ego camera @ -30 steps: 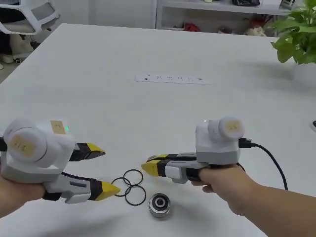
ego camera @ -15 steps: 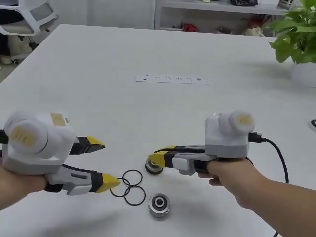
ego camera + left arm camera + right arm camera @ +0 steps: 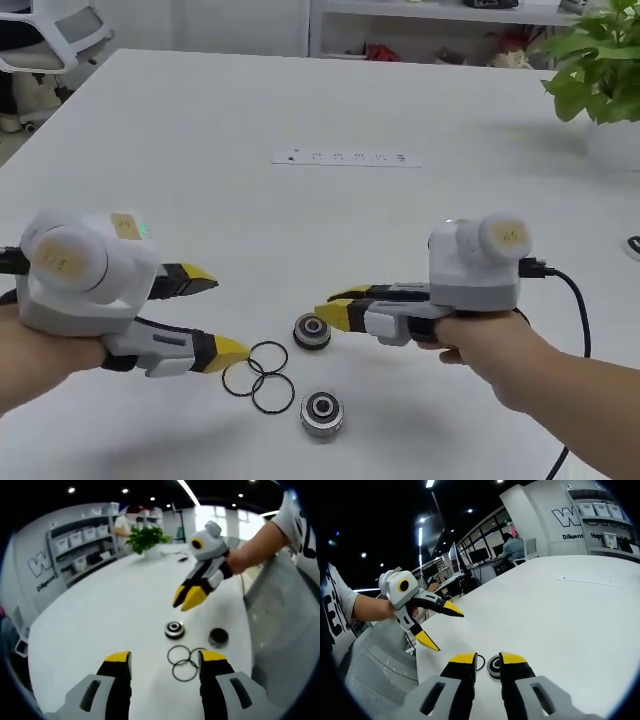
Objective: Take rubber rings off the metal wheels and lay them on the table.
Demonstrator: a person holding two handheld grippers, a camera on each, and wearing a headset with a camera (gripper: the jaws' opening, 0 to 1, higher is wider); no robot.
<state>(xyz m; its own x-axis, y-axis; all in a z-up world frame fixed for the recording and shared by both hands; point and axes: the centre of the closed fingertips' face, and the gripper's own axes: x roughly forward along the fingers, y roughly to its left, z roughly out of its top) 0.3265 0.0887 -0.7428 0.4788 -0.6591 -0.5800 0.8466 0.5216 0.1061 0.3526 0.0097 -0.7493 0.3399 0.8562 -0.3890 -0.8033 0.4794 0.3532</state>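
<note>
Now the left hand-held gripper is hanging spread, the right hand-held gripper barely apart; the wheel is probably wearing a soft ring, so pinch its edge.

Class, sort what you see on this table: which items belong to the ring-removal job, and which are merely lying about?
Job: rubber rings; far metal wheel; near metal wheel.
Lying about: power strip; plant; office chair.
</note>
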